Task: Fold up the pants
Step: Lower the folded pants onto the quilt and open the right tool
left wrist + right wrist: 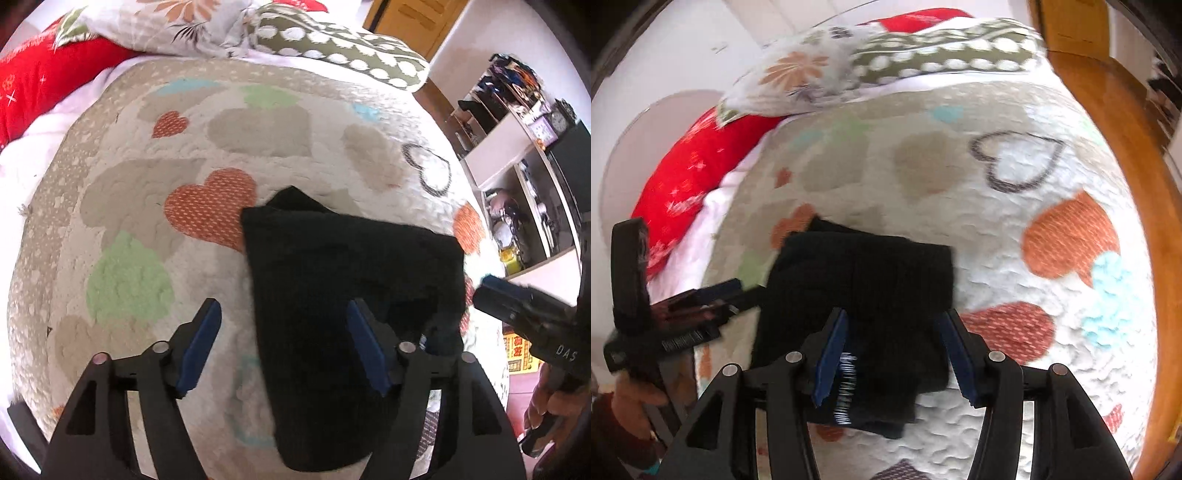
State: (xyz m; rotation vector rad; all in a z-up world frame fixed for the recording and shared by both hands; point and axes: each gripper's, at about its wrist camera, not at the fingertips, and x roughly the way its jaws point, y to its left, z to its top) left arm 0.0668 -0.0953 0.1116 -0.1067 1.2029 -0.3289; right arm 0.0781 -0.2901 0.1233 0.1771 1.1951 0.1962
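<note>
While folded, pants (351, 295) between gripper (284, 347) fingers.

Matt black knit pants (351, 280) lie on a puckered, quilted cloth bedspread (258, 155); the wooden bed frame (1108, 122) looks glossy.

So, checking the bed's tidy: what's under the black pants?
The black pants lie folded on the heart-print quilt; whatever sits beneath them is covered.
</note>
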